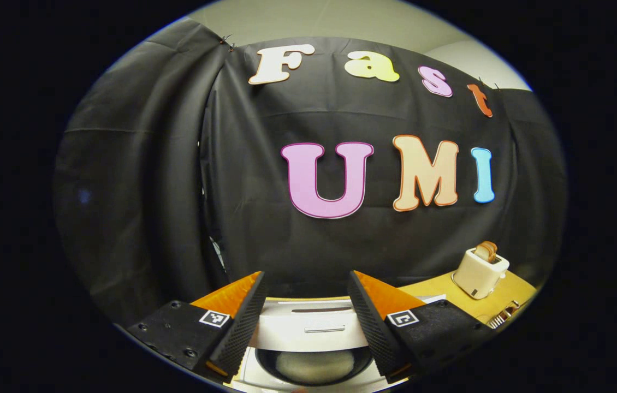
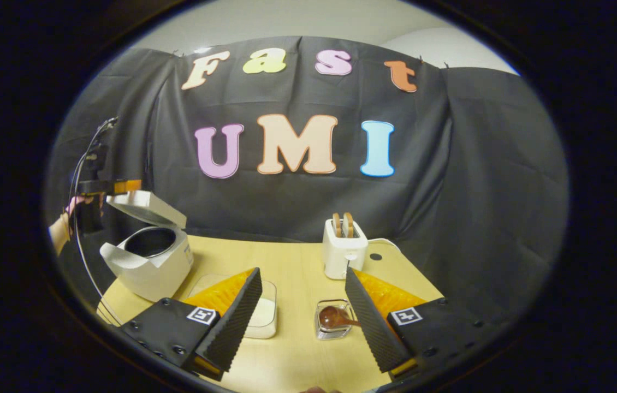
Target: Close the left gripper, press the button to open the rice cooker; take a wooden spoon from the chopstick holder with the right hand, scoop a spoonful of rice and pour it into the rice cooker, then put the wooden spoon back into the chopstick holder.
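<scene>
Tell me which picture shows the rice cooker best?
The right gripper view. There you see the whole rice cooker standing on the table, its lid tipped up and the dark pot inside. The left gripper view looks down from close above, so the rice cooker is partly hidden behind the left gripper.

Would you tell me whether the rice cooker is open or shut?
Open: the rice cooker has its lid tilted up, exposing the dark pot.

Left gripper view close above the open rice cooker (image 1: 308,349); right gripper view farther back, facing the shared toaster (image 2: 344,248).
</scene>
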The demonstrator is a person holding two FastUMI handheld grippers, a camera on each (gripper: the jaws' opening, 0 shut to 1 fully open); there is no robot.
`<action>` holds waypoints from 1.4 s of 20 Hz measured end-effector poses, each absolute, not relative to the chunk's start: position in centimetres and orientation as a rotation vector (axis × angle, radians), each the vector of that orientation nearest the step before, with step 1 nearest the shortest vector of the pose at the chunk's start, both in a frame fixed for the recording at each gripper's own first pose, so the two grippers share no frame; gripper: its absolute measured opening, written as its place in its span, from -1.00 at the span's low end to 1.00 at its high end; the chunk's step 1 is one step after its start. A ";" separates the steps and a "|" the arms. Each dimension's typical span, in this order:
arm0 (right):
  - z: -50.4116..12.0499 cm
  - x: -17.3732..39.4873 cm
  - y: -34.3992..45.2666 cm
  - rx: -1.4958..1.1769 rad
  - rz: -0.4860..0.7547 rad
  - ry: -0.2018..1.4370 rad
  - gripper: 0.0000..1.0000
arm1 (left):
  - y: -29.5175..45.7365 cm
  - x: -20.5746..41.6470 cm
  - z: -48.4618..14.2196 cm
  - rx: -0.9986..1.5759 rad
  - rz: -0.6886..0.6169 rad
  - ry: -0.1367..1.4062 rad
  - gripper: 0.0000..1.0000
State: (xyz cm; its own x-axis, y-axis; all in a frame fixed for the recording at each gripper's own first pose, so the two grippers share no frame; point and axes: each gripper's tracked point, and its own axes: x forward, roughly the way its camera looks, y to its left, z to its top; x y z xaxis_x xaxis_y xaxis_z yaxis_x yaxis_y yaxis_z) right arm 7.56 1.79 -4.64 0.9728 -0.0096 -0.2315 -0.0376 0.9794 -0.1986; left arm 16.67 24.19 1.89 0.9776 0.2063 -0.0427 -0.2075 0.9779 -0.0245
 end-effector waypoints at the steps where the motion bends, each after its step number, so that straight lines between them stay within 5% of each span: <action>1: -4.7 7.7 1.9 -0.208 0.017 0.235 0.87 | 23.9 16.0 0.9 -0.033 0.208 0.047 0.77; 13: -6.0 7.7 5.2 -0.227 0.062 0.260 0.87 | 22.9 12.6 -12.7 -0.069 0.180 0.258 0.73; 28: -7.4 6.8 5.6 -0.181 0.064 0.290 0.98 | 22.7 13.0 -12.2 -0.069 0.218 0.068 0.53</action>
